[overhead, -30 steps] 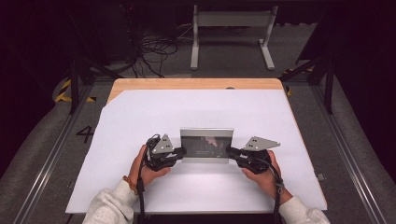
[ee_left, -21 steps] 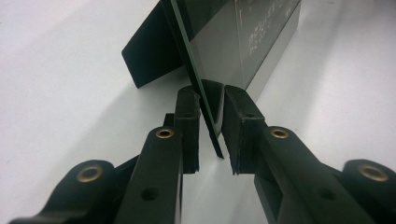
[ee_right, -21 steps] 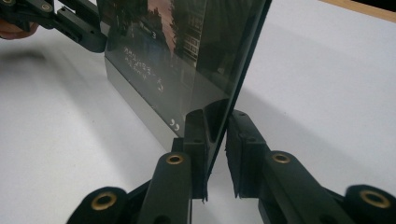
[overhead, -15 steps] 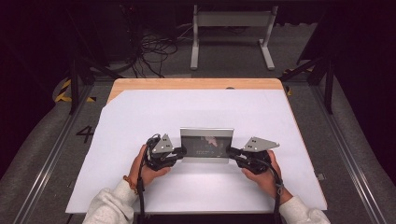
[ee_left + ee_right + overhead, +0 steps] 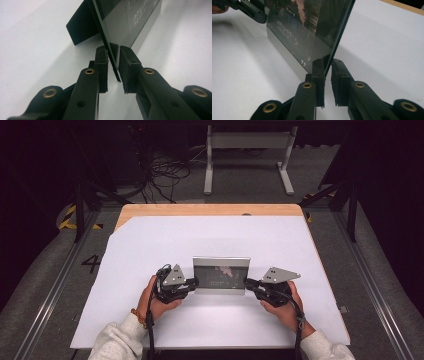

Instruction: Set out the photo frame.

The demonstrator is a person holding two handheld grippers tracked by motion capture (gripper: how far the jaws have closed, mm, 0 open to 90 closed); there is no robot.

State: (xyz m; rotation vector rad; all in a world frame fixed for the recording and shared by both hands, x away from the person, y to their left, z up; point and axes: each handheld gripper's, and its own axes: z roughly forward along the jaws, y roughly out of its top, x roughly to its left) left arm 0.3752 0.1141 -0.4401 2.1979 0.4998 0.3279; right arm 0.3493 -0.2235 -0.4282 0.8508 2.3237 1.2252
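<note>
Nothing has shifted, though the right gripper's (image 5: 248,281) jaws just tightened; both it and the left gripper (image 5: 192,281) clamp opposite edges of the upright silver-framed glass picture frame (image 5: 221,275) between them.

Picture frame (image 5: 221,275): print too small to read from the high view; top cut off by the upper edge in both gripper views. Left gripper (image 5: 244,7) cropped at far left. Person's sleeves (image 5: 117,342) cut at the near edge.

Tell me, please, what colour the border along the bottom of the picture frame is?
Silver-grey, a plain matte strip below the dark glossy picture on the picture frame; the right gripper view shows it best.
</note>
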